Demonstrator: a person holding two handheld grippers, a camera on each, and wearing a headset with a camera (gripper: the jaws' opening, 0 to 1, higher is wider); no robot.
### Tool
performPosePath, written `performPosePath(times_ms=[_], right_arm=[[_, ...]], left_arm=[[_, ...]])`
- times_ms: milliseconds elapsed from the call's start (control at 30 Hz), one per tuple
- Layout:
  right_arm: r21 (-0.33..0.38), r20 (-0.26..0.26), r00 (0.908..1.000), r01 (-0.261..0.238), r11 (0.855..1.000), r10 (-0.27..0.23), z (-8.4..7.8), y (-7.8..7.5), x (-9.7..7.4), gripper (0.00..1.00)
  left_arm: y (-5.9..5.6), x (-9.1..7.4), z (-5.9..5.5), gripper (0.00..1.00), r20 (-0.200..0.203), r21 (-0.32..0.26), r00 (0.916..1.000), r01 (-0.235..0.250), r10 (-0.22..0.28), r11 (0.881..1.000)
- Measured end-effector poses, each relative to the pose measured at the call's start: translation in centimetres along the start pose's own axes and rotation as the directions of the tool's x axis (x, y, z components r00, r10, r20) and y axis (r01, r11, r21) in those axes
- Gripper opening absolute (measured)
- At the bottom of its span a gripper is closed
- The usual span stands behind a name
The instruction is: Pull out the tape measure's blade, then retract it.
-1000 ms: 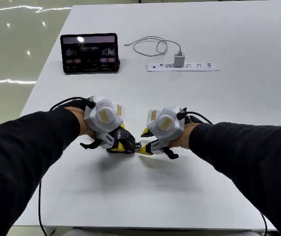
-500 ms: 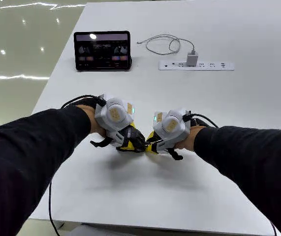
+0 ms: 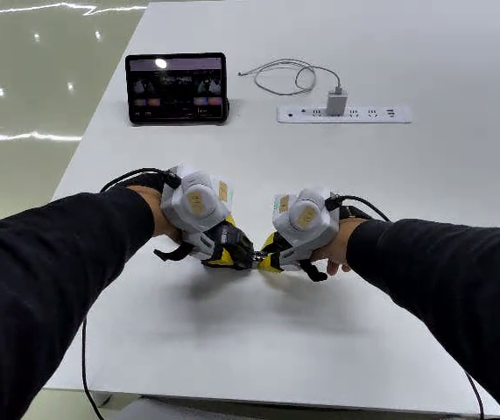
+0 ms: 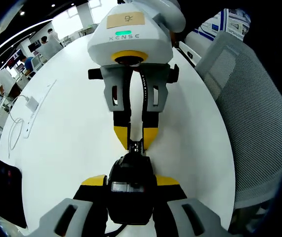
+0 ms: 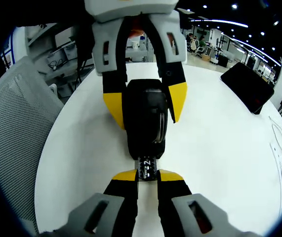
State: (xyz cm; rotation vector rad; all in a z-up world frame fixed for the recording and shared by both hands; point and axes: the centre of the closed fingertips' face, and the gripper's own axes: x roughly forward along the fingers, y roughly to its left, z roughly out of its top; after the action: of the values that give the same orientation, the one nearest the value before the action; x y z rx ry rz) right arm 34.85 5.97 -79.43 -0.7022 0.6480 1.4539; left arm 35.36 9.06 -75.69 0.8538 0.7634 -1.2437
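Tape [image 5: 145, 118] gripped from both ends over table [image 3: 320, 175].
Left gripper [image 4: 131, 180] clamped on tape; right gripper [image 5: 147, 175] pinching blade [image 5: 146, 167], short length out.

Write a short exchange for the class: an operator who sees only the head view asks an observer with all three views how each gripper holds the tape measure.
Operator: In the head view the left gripper and right gripper nearly meet. What is the left one holding?
Observer: Its two yellow-tipped jaws are shut on the sides of the tape measure, a black case.
Operator: And the right one?
Observer: It pinches the blade just outside the case's mouth.
Operator: How far is the blade out?
Observer: Only a short length; the number 2 shows on it, just ahead of the right jaws.
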Motion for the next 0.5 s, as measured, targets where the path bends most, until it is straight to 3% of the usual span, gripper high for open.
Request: performPosePath(times_ms=[500], right_arm=[[0.026, -0.006, 1.0, 0.005, 1.0, -0.004, -1.13, 0.02, -1.11, 0.1]], left_arm=[[0.0, 0.09, 0.05, 0.31, 0.006, -0.019, 1.0, 0.0, 0.0, 1.0]])
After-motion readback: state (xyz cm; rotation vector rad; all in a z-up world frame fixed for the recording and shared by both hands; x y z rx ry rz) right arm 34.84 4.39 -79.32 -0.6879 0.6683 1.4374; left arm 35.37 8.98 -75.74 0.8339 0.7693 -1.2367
